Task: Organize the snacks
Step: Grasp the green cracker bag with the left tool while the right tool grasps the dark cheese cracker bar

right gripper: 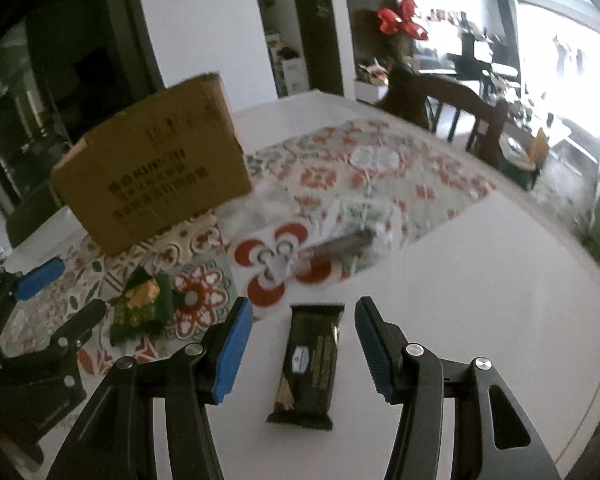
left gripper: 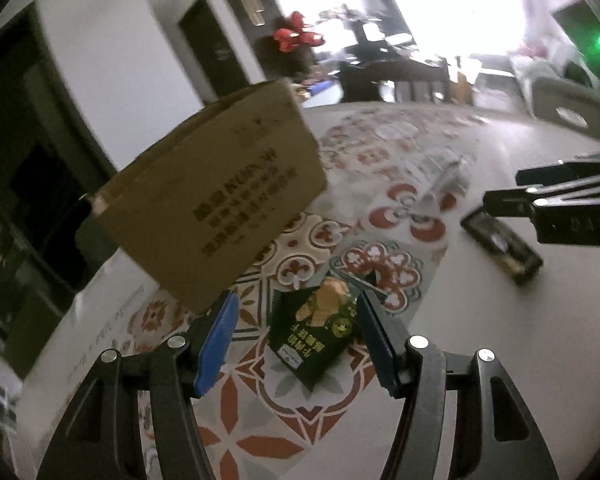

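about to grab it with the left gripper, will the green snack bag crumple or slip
The green bag looks puffy and creased, so it will probably crumple between the open left gripper pads. Its glossy film may slip a little. It seems light, likely to lift easily off the patterned mat.

box (right gripper: 156,176): matt brown cardboard | worktop (right gripper: 480,280): smooth white | snack bar (right gripper: 310,364): glossy dark wrapper | gripper pads (right gripper: 234,350): ribbed blue

Left gripper (left gripper: 296,336) is held low and level with its blue-padded fingers (left gripper: 216,344) spread wide apart, nothing clamped between them, while right gripper (right gripper: 304,344) is likewise held low, blue pads (right gripper: 232,350) parted wide and gripping nothing.
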A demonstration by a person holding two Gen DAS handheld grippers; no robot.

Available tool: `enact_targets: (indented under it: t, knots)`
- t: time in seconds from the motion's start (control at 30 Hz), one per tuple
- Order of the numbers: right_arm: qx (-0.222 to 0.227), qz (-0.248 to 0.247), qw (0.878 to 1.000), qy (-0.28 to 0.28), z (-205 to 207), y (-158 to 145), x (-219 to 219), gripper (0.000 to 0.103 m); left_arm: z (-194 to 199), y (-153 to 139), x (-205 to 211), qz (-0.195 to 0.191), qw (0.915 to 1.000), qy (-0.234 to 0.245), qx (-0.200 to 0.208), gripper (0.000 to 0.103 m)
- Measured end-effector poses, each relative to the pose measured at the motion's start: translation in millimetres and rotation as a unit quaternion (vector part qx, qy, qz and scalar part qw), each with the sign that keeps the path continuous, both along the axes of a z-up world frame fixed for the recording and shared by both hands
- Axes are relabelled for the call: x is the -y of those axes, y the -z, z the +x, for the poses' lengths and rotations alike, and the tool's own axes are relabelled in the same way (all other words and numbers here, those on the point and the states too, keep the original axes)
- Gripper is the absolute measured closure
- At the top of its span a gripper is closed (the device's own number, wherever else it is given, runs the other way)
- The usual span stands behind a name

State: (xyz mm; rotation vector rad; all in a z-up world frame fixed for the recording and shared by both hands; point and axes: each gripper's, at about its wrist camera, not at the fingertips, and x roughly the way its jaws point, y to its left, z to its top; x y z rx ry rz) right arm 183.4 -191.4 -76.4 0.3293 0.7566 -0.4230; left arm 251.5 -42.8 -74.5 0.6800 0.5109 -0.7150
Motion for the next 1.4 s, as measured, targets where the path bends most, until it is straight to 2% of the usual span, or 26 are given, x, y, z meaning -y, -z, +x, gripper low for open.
enact_targets:
  t: [0.2, 0.3, 0.57, 0.7, 0.83, 0.97, 1.03, 1.07, 1.17, 1.4]
  knots:
    - [-0.018, 0.009, 1.0, 0.017, 2.8, 18.2, -6.6, 0.049, 8.3, 16.1, 1.7, 0.033, 0.9976, 0.061, -0.008, 0.043]
    - [-0.029, 0.005, 0.999, 0.016, 7.7, 24.6, -10.8, 0.049, 13.8, 24.5, 2.1, 0.041, 0.9961, 0.077, -0.011, 0.043]
    - [-0.047, 0.004, 0.998, 0.034, 13.5, 35.6, -9.5, 0.049, 24.2, 36.8, 5.6, 0.031, 0.9944, 0.096, -0.033, 0.042]
    - [-0.051, 0.004, 0.998, 0.026, 15.5, 38.4, -12.4, 0.049, 31.0, 41.7, 7.9, 0.024, 0.9929, 0.101, -0.057, 0.042]
    - [-0.057, 0.002, 0.998, 0.027, 18.0, 41.2, -11.9, 0.049, 43.8, 46.1, 9.1, 0.011, 0.9906, 0.093, -0.1, 0.042]
    - [-0.062, -0.009, 0.998, 0.025, 20.5, 42.1, -14.2, 0.049, 57.6, 46.2, 6.8, -0.021, 0.9862, 0.065, -0.151, 0.043]
    - [-0.063, -0.012, 0.998, 0.023, 21.3, 42.1, -13.9, 0.05, 57.5, 45.9, 5.6, -0.029, 0.9867, 0.054, -0.151, 0.049]
    - [-0.062, -0.014, 0.998, 0.022, 21.2, 42.1, -13.9, 0.054, 56.1, 45.5, 4.8, -0.032, 0.9871, 0.048, -0.15, 0.054]
    - [-0.059, -0.015, 0.998, 0.02, 20.4, 41.5, -12.4, 0.067, 54.1, 43.9, 2.5, -0.044, 0.9858, 0.032, -0.159, 0.056]
    - [-0.053, -0.013, 0.999, 0.002, 20.1, 41.1, -11.0, 0.07, 42.8, 35.6, 3.8, -0.06, 0.9865, -0.014, -0.152, 0.057]
